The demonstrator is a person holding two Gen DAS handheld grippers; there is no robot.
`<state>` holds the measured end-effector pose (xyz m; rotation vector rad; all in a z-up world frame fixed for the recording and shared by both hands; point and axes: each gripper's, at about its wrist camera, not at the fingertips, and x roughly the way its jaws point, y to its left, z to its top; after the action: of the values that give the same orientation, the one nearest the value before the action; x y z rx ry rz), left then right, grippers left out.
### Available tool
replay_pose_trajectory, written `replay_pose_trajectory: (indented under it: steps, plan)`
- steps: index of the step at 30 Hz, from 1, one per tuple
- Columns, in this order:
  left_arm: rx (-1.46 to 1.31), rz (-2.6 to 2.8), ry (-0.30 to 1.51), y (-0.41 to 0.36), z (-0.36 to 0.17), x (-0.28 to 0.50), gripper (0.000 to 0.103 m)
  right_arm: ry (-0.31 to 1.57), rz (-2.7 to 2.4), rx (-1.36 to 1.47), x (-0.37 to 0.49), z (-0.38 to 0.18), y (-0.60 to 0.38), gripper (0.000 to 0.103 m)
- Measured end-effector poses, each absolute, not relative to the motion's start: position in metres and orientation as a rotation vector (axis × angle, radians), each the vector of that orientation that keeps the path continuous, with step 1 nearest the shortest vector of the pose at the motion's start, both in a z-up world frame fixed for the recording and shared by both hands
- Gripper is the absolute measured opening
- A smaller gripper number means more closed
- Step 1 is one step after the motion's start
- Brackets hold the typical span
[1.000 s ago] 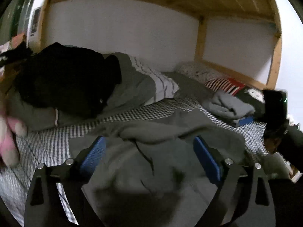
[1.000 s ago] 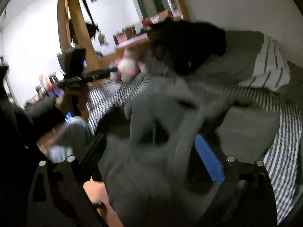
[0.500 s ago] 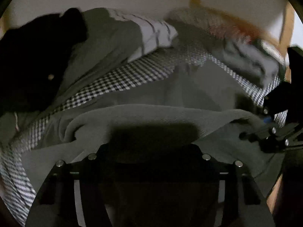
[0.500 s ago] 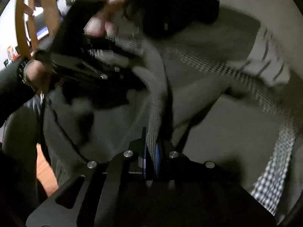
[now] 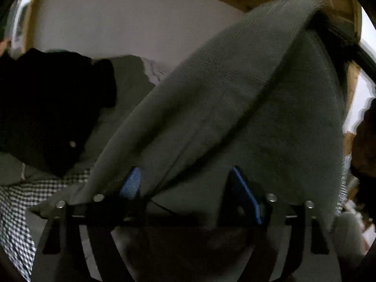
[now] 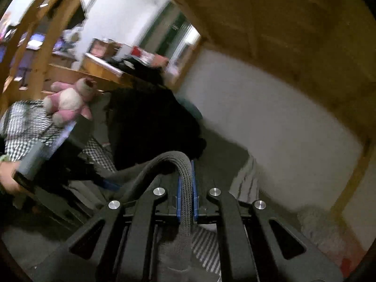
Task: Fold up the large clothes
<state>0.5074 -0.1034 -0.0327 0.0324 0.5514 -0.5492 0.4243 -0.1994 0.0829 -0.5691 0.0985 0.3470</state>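
Left wrist view is mostly filled by the grey garment (image 5: 235,108), a big knitted piece that rises in a thick band from the lower middle of the frame to the upper right, where its far end is held up high; being strung between two grips like this looks like a way to lift it off the bed (image 5: 16,202) and let it hang out straight before any fold is laid. Behind it, at the left of the frame, a pile of black clothing (image 5: 47,108) sits on grey bedding, left aside and untouched. Below that, the checked sheet of the bed shows at the lower left, and the garment appears to hang above it rather than lie on it. On the left gripper (image 5: 188,188), the blue pads stand well apart, so the jaws are open, and the cloth drapes across and between them rather than being pinched; it seems only to be propped there. In the right wrist view the right gripper (image 6: 186,188) has its jaws closed on a narrow ribbed edge of the garment, which arches up out of the pads and falls away to the left. Toward the upper left of that frame a small pink soft toy (image 6: 68,101) lies on the bed.
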Motion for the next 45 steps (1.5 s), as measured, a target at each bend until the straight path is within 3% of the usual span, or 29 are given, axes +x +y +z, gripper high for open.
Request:
replay_pose_trajectory:
  steps: [5, 9, 11, 13, 14, 15, 19, 21, 23, 26, 27, 28, 35, 39, 41, 45]
  plan:
    - [-0.15, -0.383, 0.509, -0.088, -0.027, 0.544, 0.079, 0.072, 0.391, -0.782, 0.366, 0.027, -0.161, 0.008]
    - [-0.128, -0.323, 0.44, -0.087, -0.011, 0.55, 0.077, 0.148, 0.403, -0.733, 0.341, -0.016, -0.164, 0.013]
    - [-0.12, -0.321, 0.416, -0.085, -0.008, 0.543, 0.073, 0.144, 0.396, -0.719, 0.329, -0.027, -0.167, 0.028]
    - [-0.114, -0.313, 0.367, -0.078, -0.004, 0.534, 0.072, 0.142, 0.437, -0.701, 0.318, -0.04, -0.168, 0.067]
    - [-0.114, -0.312, 0.354, -0.075, -0.002, 0.533, 0.072, 0.15, 0.424, -0.715, 0.314, -0.051, -0.171, 0.07]
    - [-0.108, -0.297, 0.325, -0.07, 0.003, 0.526, 0.072, 0.172, 0.408, -0.736, 0.314, -0.062, -0.172, 0.066]
    - [-0.072, -0.297, 0.283, -0.064, 0.014, 0.51, 0.072, 0.307, 0.362, -0.702, 0.35, -0.086, -0.175, 0.034]
    - [-0.054, -0.284, 0.272, -0.06, 0.016, 0.503, 0.072, 0.275, 0.268, -0.667, 0.362, -0.076, -0.187, 0.033]
    - [-0.065, -0.278, 0.266, -0.054, 0.017, 0.501, 0.072, 0.217, 0.2, -0.598, 0.363, -0.053, -0.202, 0.038]
    - [-0.097, -0.256, 0.233, -0.04, 0.021, 0.492, 0.072, 0.154, 0.126, -0.634, 0.355, -0.044, -0.213, 0.055]
    - [-0.111, -0.254, 0.228, -0.036, 0.021, 0.49, 0.072, 0.161, 0.139, -0.642, 0.355, -0.046, -0.215, 0.067]
    - [-0.115, -0.252, 0.222, -0.034, 0.022, 0.488, 0.072, 0.186, 0.149, -0.656, 0.358, -0.051, -0.216, 0.07]
    - [-0.104, -0.256, 0.148, -0.027, 0.024, 0.47, 0.072, 0.244, 0.041, -0.7, 0.394, -0.072, -0.218, 0.07]
    - [-0.101, -0.249, 0.157, -0.026, 0.022, 0.472, 0.072, 0.245, 0.074, -0.574, 0.431, -0.048, -0.235, 0.071]
    - [-0.133, -0.25, 0.176, -0.02, 0.023, 0.478, 0.072, 0.282, 0.338, -0.471, 0.434, -0.031, -0.24, 0.07]
    - [-0.119, -0.25, 0.169, -0.012, 0.022, 0.478, 0.072, 0.133, 0.481, -0.477, 0.387, -0.009, -0.263, 0.073]
